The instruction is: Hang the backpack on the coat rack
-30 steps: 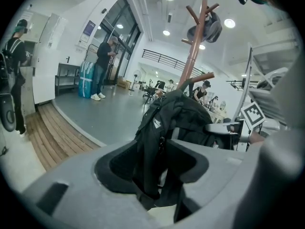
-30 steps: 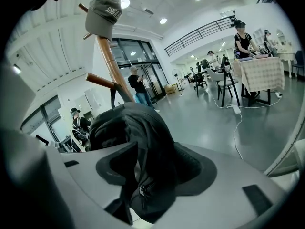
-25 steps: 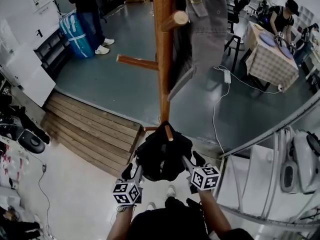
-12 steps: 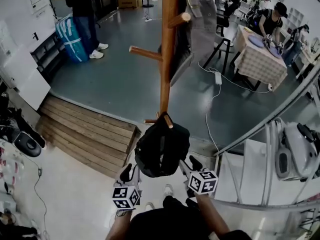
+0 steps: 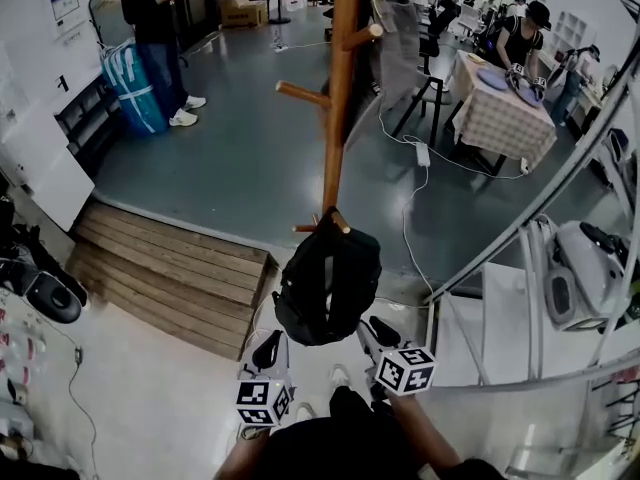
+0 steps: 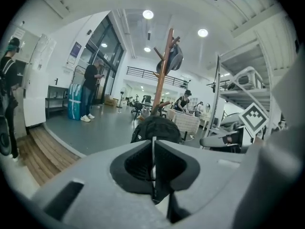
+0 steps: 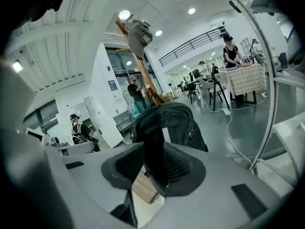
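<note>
- Hanging from a low peg (image 5: 338,222) of the coat rack (image 5: 340,98), the backpack (image 5: 327,283) droops beside the pole. Its top looks hooked over the peg, so the peg probably carries the weight.
- Left gripper (image 5: 268,346) sits at the pack's 7 o'clock, clear of it. Its jaws have just been closing and are now pressed together on nothing.
- Right gripper (image 5: 383,330) sits at the pack's 5 o'clock, just beside its lower edge. Its jaws have just been closing and stand partway apart. A dark strap-like band shows in the gap, but the pads do not appear to bite it.
- Both flank the pack from below, likely placed to catch a slip.
- Grey garment (image 5: 400,38) occupies the upper peg at the pole's 1 o'clock, a probable reason for the low peg.
</note>
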Motion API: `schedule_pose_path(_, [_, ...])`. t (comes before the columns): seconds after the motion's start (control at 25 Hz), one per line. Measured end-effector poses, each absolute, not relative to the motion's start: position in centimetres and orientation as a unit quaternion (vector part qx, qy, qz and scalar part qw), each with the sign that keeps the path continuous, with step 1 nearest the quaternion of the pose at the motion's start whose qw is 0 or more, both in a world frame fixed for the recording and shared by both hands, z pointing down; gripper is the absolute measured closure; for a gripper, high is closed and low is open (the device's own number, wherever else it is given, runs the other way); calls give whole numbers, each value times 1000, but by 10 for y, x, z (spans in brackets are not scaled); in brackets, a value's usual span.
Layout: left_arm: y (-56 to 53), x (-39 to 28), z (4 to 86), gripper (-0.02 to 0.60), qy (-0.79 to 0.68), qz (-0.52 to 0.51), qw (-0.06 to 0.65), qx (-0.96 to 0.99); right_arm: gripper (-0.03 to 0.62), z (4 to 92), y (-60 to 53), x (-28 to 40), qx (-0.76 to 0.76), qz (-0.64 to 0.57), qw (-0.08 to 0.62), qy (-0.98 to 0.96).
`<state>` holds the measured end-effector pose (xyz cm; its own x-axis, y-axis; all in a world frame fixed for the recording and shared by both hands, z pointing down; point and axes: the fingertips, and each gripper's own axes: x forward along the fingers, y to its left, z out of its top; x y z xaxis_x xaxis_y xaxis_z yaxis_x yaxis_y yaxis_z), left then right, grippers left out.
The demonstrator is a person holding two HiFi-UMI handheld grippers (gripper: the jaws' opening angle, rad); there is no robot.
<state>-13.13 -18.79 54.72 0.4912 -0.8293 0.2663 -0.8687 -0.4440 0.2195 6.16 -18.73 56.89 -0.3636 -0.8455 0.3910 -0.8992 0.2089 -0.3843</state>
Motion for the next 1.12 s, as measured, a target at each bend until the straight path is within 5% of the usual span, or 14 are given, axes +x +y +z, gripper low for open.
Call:
schedule_pose_path(0.32, [-146, -145, 528, 555, -465, 49, 148, 872, 553, 549, -134, 34, 593, 261, 33, -761])
schedule_pose_path(1.12, [-83, -100, 511, 560, -457, 44, 133, 878, 582, 508, -63, 41, 579, 237, -15, -780])
